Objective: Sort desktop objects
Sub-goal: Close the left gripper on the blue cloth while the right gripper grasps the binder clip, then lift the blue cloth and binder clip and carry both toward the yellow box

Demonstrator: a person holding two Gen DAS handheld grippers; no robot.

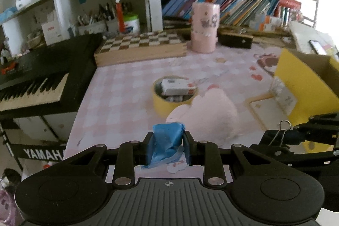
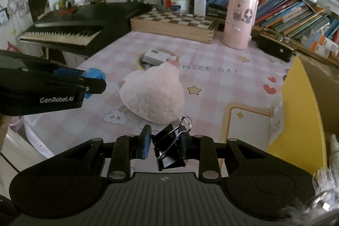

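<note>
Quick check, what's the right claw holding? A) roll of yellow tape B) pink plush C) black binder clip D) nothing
C: the right claw is shut on the black binder clip, whose wire handle sticks up between the pads; the pink plush sits on the desk beyond it.

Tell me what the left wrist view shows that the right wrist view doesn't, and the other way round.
Only the left wrist view: the left gripper head-on, its jaws shut on a blue crumpled packet, and a phone at the far right.

Only the right wrist view: the right gripper head-on, jaws shut on a black binder clip, and the mat's "NICE DAY" lettering.

Both: the pink plush, yellow tape roll, pink cylinder, chessboard box, keyboard and yellow box.
</note>
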